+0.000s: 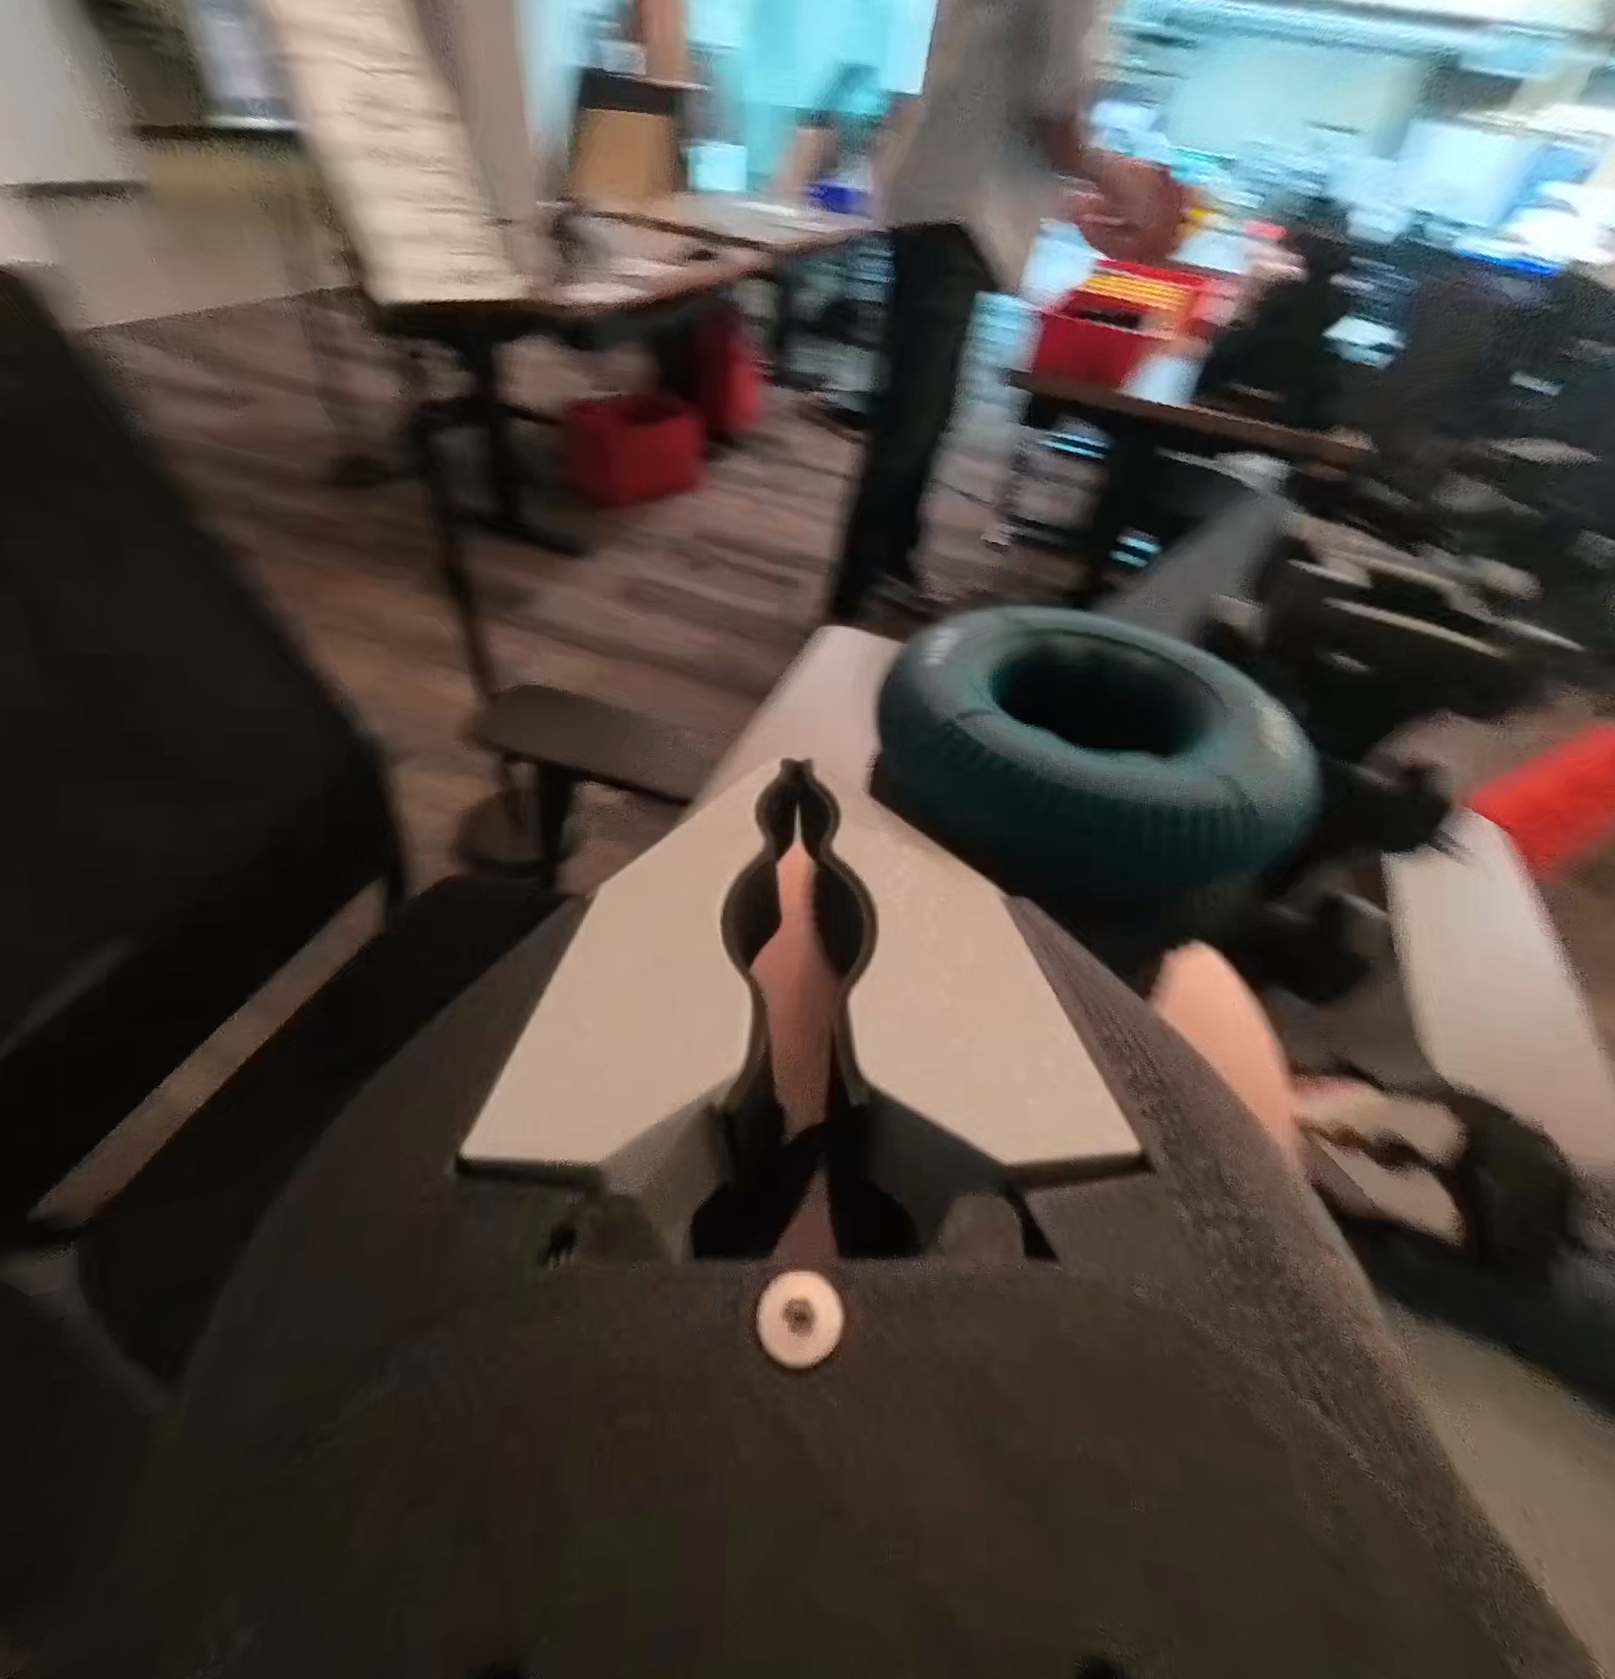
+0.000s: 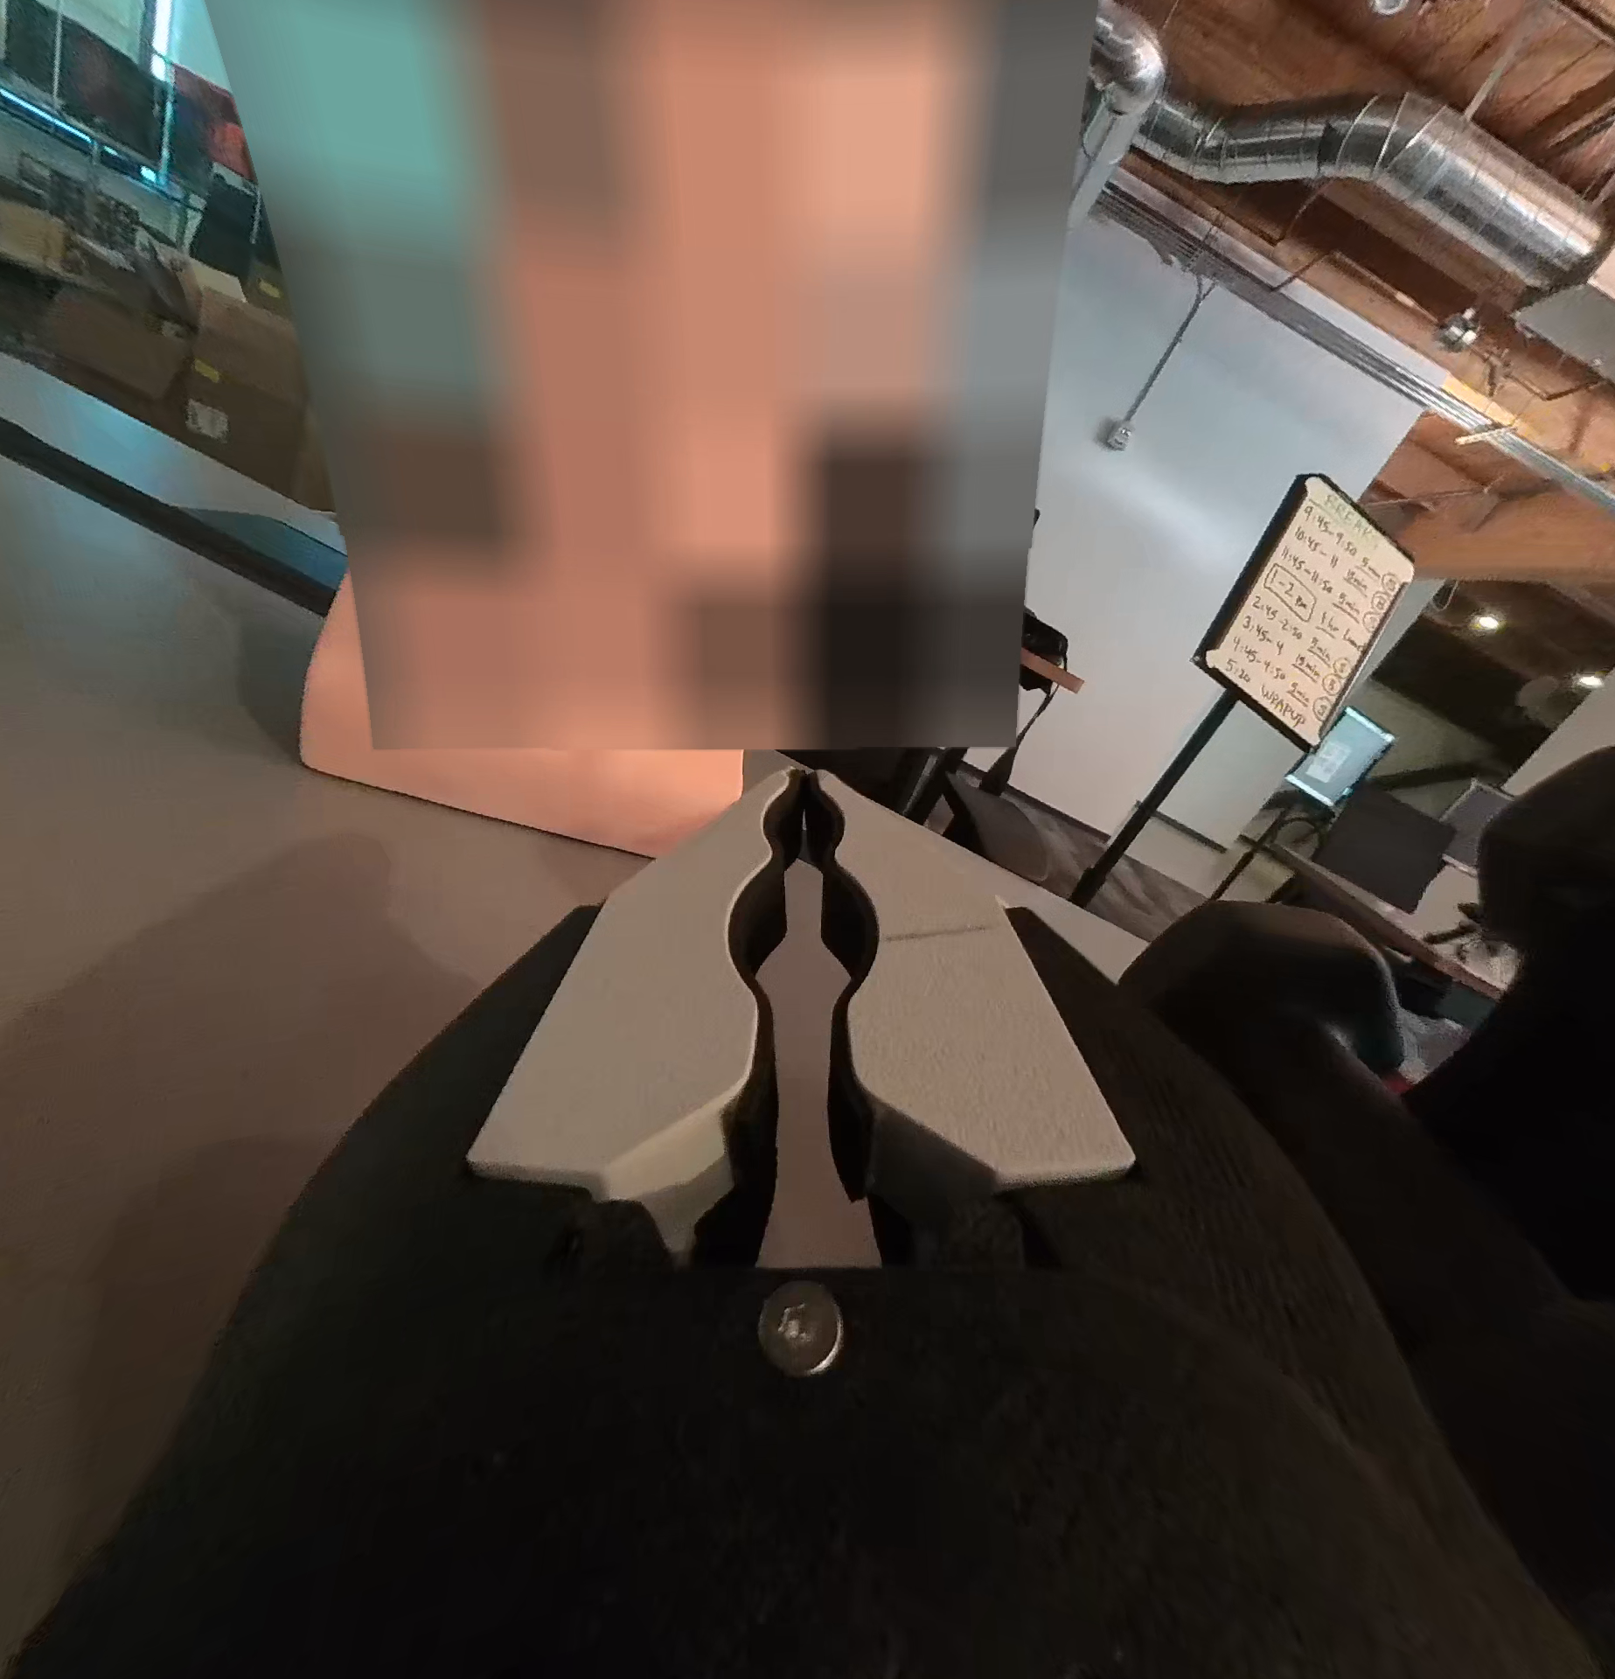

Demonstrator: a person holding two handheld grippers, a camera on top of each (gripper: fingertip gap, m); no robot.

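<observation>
left gripper [image 1: 796, 799] tips together, empty | tyre [image 1: 1099, 759] at 1 o'clock on table [image 1: 812, 690], near | right gripper [image 2: 803, 799] tips together, empty | risk: blurred view, tyre may get knocked

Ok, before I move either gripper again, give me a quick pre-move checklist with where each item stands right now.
1. Left gripper empty: ok, fingers shut on nothing.
2. Right gripper empty: ok, shut, nothing between.
3. Dark rubber tyre located: ok, lying flat ahead-right of the left gripper, untouched.
4. Left view sharp: not ok, motion-blurred.
5. Space ahead of right gripper free: cannot tell, a masked patch covers it.
6. Person standing beyond the tyre: ok, well back.
</observation>
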